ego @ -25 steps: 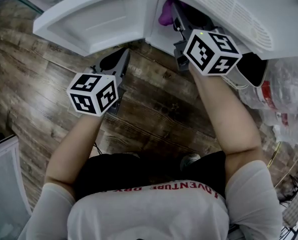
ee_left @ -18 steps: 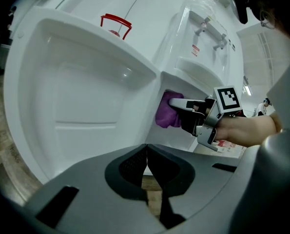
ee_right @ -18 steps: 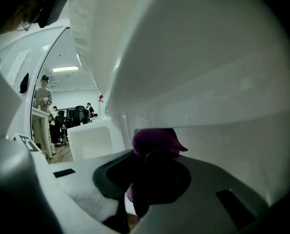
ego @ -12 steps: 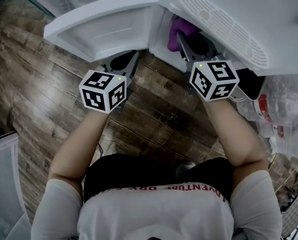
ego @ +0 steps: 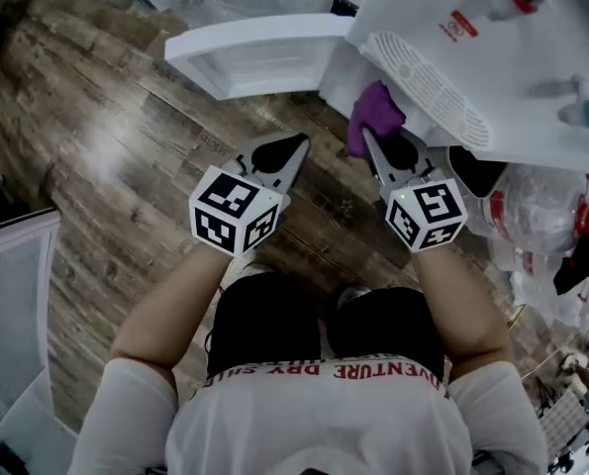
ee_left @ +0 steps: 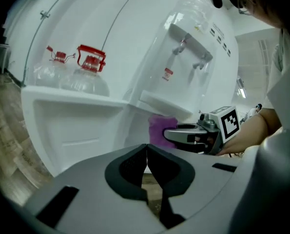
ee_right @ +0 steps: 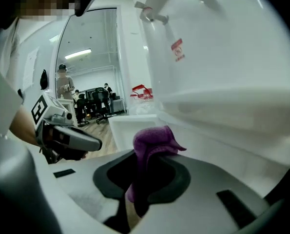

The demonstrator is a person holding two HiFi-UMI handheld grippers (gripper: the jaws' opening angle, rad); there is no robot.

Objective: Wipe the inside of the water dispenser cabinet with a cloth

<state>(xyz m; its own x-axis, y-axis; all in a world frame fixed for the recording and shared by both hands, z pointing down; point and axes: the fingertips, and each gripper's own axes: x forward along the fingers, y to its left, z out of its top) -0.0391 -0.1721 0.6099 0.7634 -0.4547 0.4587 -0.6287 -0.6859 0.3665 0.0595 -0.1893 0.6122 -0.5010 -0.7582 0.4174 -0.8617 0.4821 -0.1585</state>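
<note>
1. Clamps the right tongs (ee_right: 149,155) on a purple cloth (ee_right: 152,136), bunched up and poking out above the tips.
2. Holds the left tongs (ee_left: 146,149) with the tips pressed together and nothing between them.
3. Carries both tongs side by side but apart over the wooden floor (ego: 106,146), the left tongs pointing towards the lower edge of the open cabinet door (ego: 254,52).
4. Brings the cloth to the mouth of the cabinet of the white water dispenser (ego: 492,38), just under the grilled drip tray (ego: 433,85); cannot tell whether cloth and cabinet wall touch.
5. Shows, in the left gripper view, two taps (ee_left: 188,50) above the drip tray.
6. Shows also clear bottles with red caps (ee_left: 88,65) standing behind the open door.
</note>
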